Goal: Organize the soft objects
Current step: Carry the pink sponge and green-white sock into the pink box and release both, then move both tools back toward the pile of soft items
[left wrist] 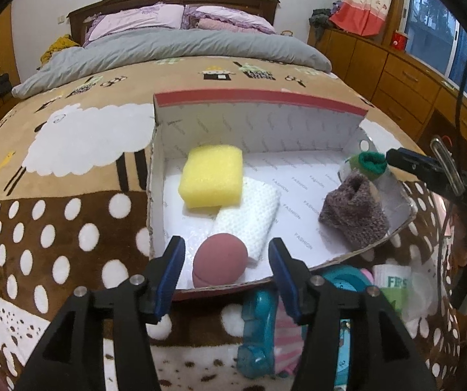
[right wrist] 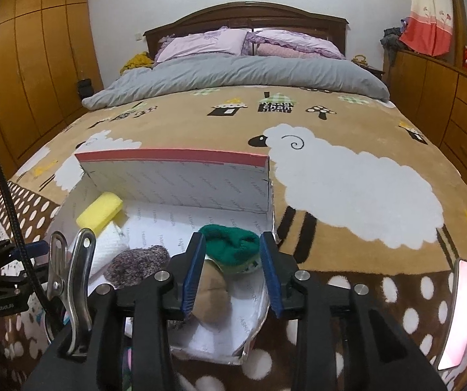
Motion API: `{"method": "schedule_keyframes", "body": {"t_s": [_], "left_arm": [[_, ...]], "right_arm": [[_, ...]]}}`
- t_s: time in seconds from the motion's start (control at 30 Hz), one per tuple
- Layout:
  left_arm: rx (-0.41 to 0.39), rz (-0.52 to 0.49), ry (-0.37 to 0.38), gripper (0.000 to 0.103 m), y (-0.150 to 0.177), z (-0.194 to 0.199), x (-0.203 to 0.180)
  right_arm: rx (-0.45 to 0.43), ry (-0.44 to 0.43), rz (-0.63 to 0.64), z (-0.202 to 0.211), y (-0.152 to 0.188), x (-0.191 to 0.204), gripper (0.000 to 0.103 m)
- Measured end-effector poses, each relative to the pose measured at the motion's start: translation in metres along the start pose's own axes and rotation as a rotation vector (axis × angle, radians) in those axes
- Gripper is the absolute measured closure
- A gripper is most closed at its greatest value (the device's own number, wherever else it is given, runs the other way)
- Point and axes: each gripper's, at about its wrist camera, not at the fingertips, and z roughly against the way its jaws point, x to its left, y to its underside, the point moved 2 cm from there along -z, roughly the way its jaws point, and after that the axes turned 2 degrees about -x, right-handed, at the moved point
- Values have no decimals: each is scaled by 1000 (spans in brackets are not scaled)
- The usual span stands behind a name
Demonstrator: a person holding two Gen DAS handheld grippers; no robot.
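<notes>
Grippers, left (left wrist: 225, 270) and right (right wrist: 232, 270), hang released over the box (left wrist: 259, 97); next, fetch leftover soft items outside it.

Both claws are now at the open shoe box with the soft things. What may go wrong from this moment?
1. The pink ball lies at the near wall of the shoe box; the open left claw might knock it out.
2. The green sock sits at the bent right corner between the open right claw fingers and may slip over the edge.
</notes>
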Motion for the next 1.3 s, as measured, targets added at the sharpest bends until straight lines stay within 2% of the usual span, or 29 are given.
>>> {"method": "schedule_keyframes", "body": {"t_s": [0.37,0.83,1.3], "left_arm": [[-22,6,19,47,15,36,-7],[-4,-10,45,47,55,78,-23],[50,-26,100,47,99,95,-40]], "right_arm": [[1,-104,-53,43,17,11,66],[26,-138,-54,91,64,29,66],[63,-161,-88,127,120,42,66]]}}
